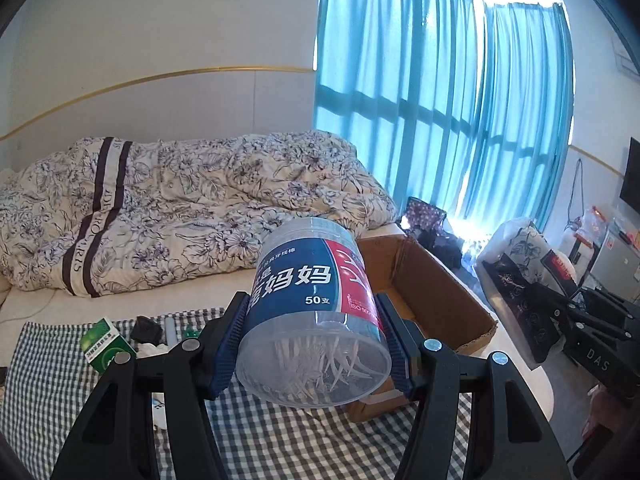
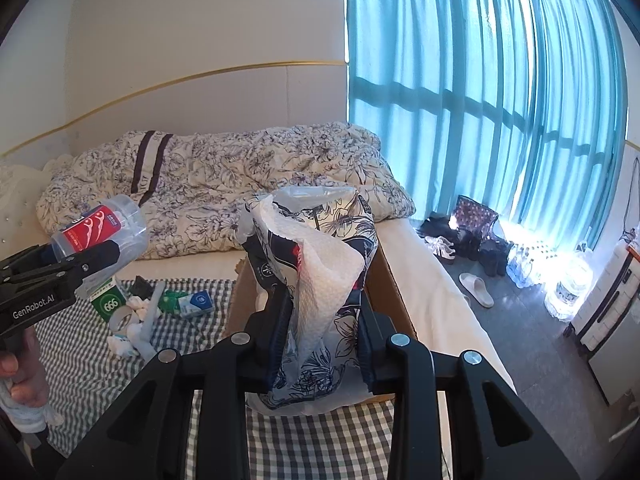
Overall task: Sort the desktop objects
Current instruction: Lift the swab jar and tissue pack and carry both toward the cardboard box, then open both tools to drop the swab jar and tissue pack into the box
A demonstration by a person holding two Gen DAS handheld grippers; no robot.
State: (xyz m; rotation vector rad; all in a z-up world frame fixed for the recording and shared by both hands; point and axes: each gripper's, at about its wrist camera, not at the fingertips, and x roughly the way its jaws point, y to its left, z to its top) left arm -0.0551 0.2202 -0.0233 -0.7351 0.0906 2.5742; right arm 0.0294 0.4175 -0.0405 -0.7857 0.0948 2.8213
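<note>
Now both tongs are loaded at once, so the step in hand looks like the carry: two picked-up things are on their way to the cardboard box [image 1: 436, 292].

In the left wrist view the left tongs [image 1: 316, 344] are clamped on a clear plastic tub [image 1: 312, 312] with a blue and red label. The tub sits squarely between the two blue pads, touching both and tilted, its clear end toward the camera and white picks showing inside. It hangs above the checked cloth [image 1: 280, 440], with the box at about two o'clock from it.

In the right wrist view the right tongs [image 2: 322, 328] grip a floral tissue pack [image 2: 348, 240], pinched at its lower part. A white sheet [image 2: 324, 276] spills from its torn top. The pack stands roughly upright between the jaws, and the box [image 2: 240, 300] lies directly behind it at twelve o'clock; I judge it to be over the near rim, though the pack hides most of the opening.

At about nine o'clock in that view, more things lie on the cloth: a green box [image 2: 105, 300], a small blue and white carton [image 2: 196, 304] and some crumpled tissues [image 2: 138, 304].

Next, each load needs moving fully over the box opening, lowering, and then releasing. The tub is smooth and round, so it may roll once freed. The soft pack may sag or catch on the rim.
</note>
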